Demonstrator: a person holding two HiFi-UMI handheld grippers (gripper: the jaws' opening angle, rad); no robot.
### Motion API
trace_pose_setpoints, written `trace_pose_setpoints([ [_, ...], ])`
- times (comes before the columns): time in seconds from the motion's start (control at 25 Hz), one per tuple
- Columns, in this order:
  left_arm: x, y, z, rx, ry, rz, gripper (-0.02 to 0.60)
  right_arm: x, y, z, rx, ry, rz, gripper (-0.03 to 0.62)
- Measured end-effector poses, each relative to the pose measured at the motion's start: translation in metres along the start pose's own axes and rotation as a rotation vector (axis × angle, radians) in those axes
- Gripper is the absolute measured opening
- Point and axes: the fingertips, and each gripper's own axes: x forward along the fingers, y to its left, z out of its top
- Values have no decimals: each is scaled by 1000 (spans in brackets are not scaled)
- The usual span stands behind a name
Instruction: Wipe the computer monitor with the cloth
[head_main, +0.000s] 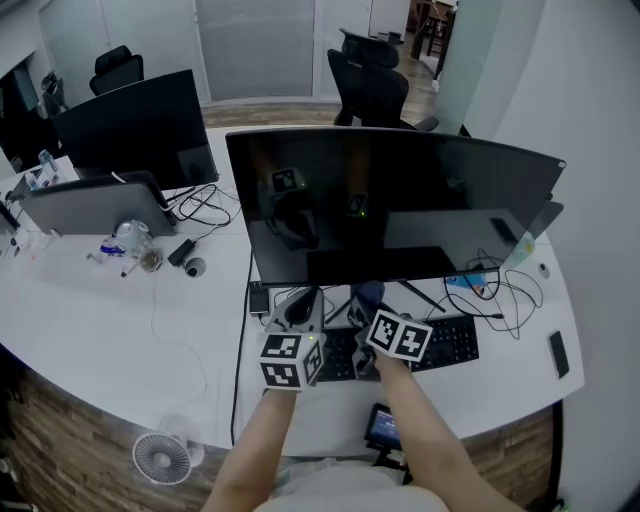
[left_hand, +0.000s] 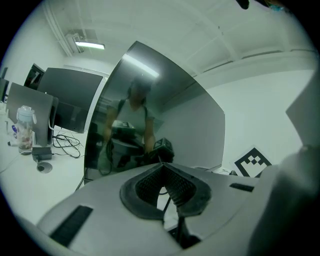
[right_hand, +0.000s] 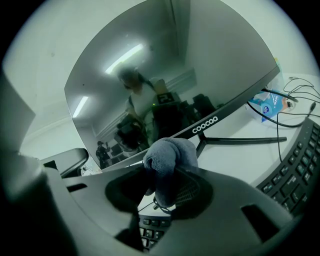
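Observation:
A wide curved black monitor stands switched off on the white desk, its dark screen filling both gripper views. My right gripper is shut on a bunched grey-blue cloth, whose wad pokes up between the jaws just below the screen's bottom edge. The cloth shows in the head view under the monitor, above the keyboard. My left gripper hangs beside it to the left, jaws closed together with nothing held.
A black keyboard lies under both grippers. Cables and a blue packet lie at the right. A second monitor, a laptop and a bottle stand at the left; office chairs behind the desk.

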Motion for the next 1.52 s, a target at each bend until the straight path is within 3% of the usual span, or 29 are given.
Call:
trace_pose_setpoints([
  [1.52,-50,90,7,-25,-25,133,8,52,103,-57,-105,133,143,121],
])
